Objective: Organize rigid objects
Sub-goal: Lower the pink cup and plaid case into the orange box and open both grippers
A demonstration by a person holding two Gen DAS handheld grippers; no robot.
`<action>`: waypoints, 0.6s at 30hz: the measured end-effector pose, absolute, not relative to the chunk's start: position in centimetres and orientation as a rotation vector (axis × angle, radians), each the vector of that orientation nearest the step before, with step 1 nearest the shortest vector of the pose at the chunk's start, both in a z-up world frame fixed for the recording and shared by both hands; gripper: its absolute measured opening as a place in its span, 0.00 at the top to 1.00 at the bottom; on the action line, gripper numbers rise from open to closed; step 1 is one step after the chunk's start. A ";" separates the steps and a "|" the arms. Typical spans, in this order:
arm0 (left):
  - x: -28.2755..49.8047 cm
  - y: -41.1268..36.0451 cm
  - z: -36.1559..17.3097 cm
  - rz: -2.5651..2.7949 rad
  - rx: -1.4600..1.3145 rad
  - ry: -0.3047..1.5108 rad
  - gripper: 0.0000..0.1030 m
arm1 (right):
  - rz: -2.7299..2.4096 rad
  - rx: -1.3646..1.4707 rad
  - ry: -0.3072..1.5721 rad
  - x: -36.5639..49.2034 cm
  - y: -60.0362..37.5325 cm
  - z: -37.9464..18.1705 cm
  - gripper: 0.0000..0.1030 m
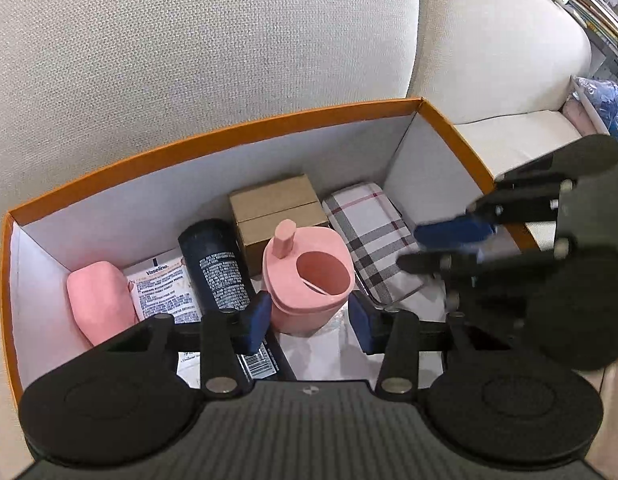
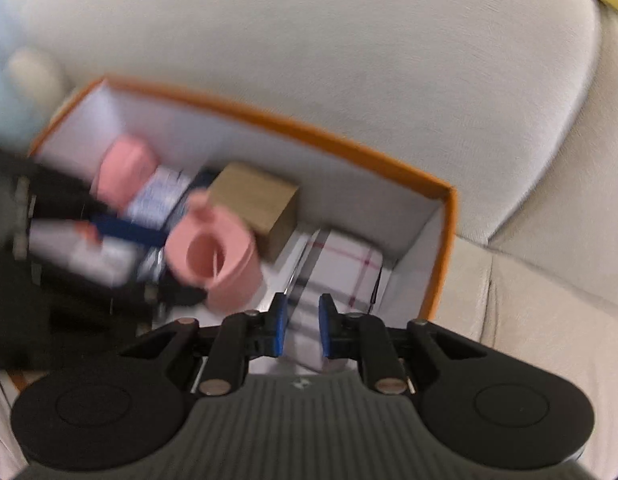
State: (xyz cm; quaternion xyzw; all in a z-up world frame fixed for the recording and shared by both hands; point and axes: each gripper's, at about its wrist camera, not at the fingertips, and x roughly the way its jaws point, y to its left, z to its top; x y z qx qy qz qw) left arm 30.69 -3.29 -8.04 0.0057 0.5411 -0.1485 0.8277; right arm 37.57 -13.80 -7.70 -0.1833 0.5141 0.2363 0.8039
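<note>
An orange box [image 1: 213, 140] with white walls sits on a cream sofa. Inside it are a pink cup [image 1: 309, 280], a black spray can [image 1: 217, 268], a brown carton [image 1: 277, 208], a plaid case [image 1: 369, 232], a pink soap-like block [image 1: 99, 300] and a Vaseline packet [image 1: 165, 288]. My left gripper [image 1: 309, 326] is open, its blue pads flanking the foot of the standing cup without gripping it. My right gripper [image 2: 305, 328] is shut and holds nothing, hovering over the plaid case [image 2: 341, 276]. It also shows in the left wrist view [image 1: 413, 248]. The right wrist view is blurred.
Sofa back cushions [image 1: 189, 40] rise behind the box, and a seat cushion [image 2: 529, 320] lies to its right. Past the sofa arm are stacked books [image 1: 597, 8] and a blue plastic bag [image 1: 605, 96]. White paper lines the box floor [image 1: 317, 344].
</note>
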 end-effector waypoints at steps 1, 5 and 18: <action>30.6 -3.3 -8.0 -0.314 0.005 1.148 0.51 | 0.530 -0.450 1.099 37.1 -13.4 -7.9 0.81; 32.7 -3.8 -8.9 -0.308 -0.004 1.149 0.51 | 0.610 -0.598 1.130 36.0 -12.2 -9.2 0.71; 32.1 -3.7 -8.5 -0.315 0.022 1.151 0.51 | 0.611 -0.818 1.146 35.5 -11.5 -12.6 0.73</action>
